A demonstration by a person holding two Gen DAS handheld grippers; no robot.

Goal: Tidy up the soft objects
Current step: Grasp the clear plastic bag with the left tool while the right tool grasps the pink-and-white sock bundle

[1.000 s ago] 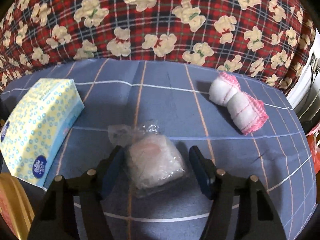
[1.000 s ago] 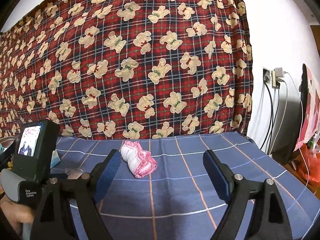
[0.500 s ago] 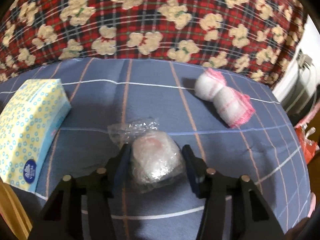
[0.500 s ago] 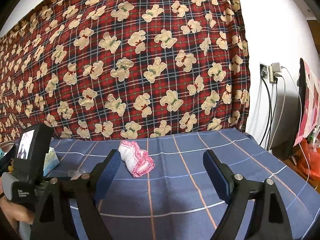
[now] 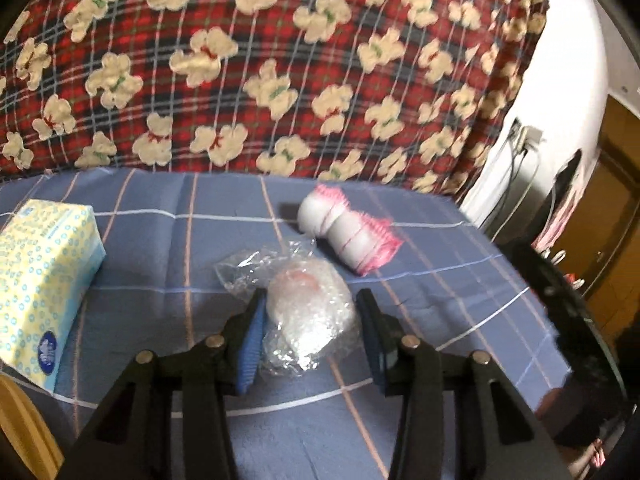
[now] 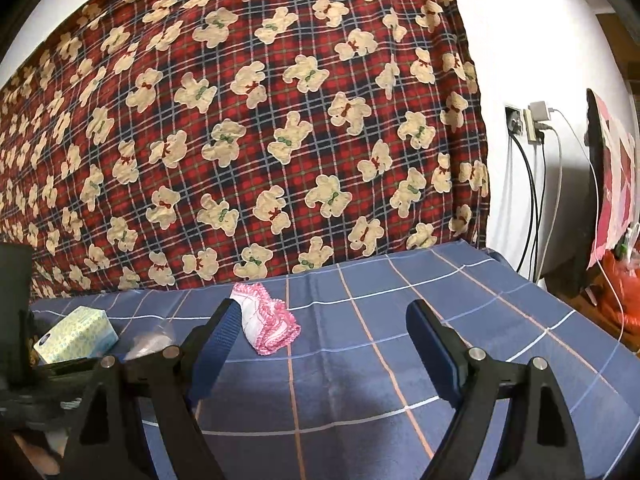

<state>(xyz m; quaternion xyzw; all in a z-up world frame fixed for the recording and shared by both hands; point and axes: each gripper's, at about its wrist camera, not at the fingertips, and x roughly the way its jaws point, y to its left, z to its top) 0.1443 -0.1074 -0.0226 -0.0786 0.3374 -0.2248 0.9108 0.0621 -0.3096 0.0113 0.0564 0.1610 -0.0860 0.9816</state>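
Tissue pack point(image 5: 38, 280): soft, boxy, yellow with blue dots, far left of plastic bundle point(image 5: 310, 312) on blue checked cloth point(image 5: 160, 248).

Plastic bundle: crinkly, see-through, lumpy and round.

Your left gripper point(image 5: 310, 334): jaws closing, blue ribbed pads on both sides of bundle, pressing it.

Rolled towel point(image 5: 348, 232): white, fluffy, pink frilly edge, just behind and right of bundle.

Your right gripper point(image 6: 320, 344): jaws wide, nothing between them; towel point(image 6: 266, 322) lies just past its left finger.

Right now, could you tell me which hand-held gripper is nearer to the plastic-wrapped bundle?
Left. The left hand-held gripper is closing around the bundle; the right hand-held gripper is open, off to its right.
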